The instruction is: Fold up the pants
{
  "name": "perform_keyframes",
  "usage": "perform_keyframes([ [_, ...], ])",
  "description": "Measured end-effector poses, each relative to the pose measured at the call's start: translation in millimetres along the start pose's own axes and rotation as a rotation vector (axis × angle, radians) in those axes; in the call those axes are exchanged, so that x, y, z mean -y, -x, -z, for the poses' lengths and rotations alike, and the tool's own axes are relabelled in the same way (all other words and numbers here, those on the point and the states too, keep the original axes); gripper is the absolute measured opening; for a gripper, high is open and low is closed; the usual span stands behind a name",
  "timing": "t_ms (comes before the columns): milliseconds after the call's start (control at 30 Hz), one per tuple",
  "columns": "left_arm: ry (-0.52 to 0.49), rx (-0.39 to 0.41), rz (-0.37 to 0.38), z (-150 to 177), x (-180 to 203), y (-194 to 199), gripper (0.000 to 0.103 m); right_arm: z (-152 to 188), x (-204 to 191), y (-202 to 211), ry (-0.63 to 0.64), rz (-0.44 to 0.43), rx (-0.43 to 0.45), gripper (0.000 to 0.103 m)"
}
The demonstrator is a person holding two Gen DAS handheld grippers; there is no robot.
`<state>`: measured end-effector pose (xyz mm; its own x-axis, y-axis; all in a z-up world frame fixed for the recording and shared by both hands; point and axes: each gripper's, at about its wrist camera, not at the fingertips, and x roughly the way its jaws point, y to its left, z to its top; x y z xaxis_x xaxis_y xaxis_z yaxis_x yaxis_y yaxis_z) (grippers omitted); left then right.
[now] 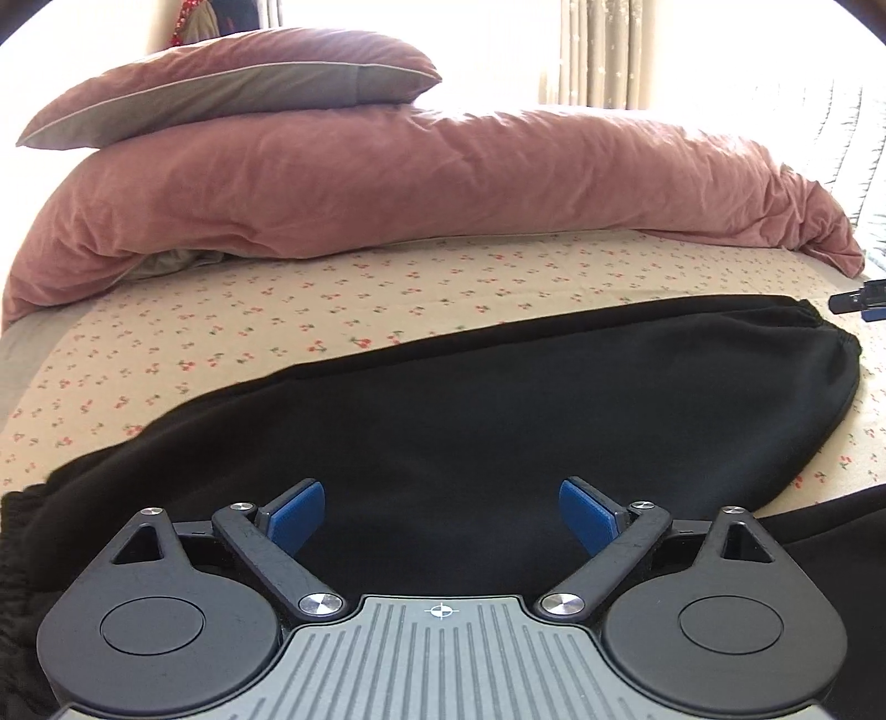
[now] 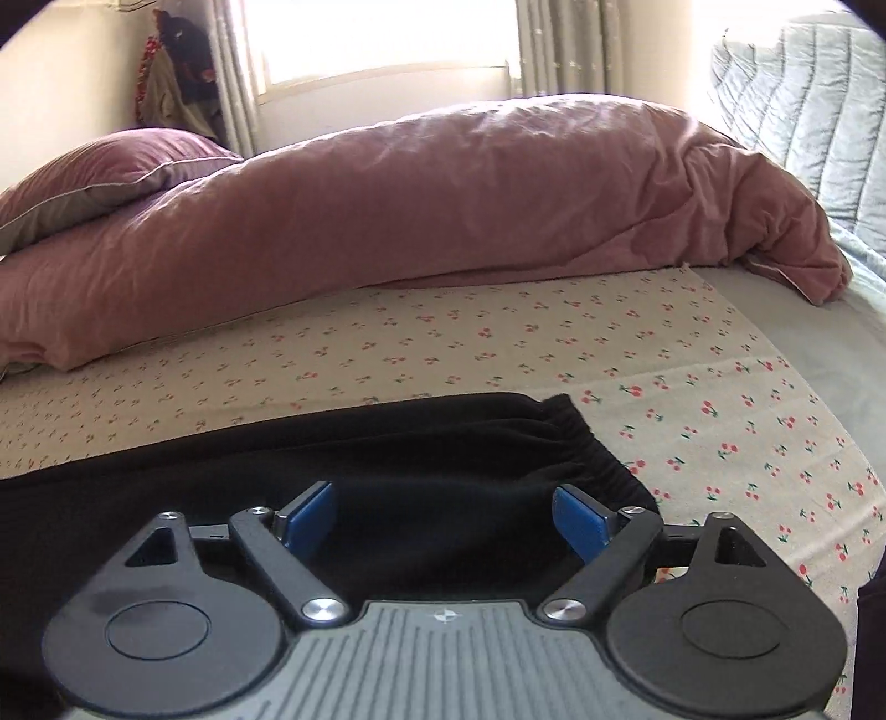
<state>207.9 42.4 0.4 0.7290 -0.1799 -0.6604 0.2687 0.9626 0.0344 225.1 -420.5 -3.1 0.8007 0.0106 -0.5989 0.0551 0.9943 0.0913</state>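
The black pants lie flat on the bed's cherry-print sheet, their long axis running left to right across both views, with a gathered elastic end pointing right. The left tongs and right tongs are both spread wide, gripping nothing, over the dark cloth. A pink duvet is bunched well behind.

One pair of black pants. Two grippers: left gripper and right gripper, each with two blue finger pads, four pads in all. One pink duvet. One pillow. One cherry-print sheet. One quilted pale-blue cover. Two curtains.
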Motion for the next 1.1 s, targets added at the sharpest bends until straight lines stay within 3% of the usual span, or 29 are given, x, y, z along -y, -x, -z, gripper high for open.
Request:
perform_keyframes([
  [200,0.000,-0.037,-0.134,-12,-69,-14,0.095,-6,-57,-13,0.165,-0.066,-0.045,0.094],
  [400,-0.018,-0.071,-0.212,-20,-130,-45,0.095,-2,-122,-52,0.355,-0.103,-0.088,0.094],
  [633,-0.023,-0.042,-0.119,-20,-167,-82,0.095,-8,-177,-96,0.410,-0.224,-0.096,0.094],
  [900,0.046,-0.033,-0.022,-17,-180,-111,0.092,-13,-208,-132,0.460,-0.248,-0.084,0.092],
  [1000,0.054,-0.011,0.019,-14,-182,-109,0.082,-20,-200,-146,0.373,-0.293,-0.124,0.092],
  [1100,0.052,0.009,0.053,-12,-180,-106,0.062,-16,-195,-149,0.346,-0.322,-0.114,0.095],
])
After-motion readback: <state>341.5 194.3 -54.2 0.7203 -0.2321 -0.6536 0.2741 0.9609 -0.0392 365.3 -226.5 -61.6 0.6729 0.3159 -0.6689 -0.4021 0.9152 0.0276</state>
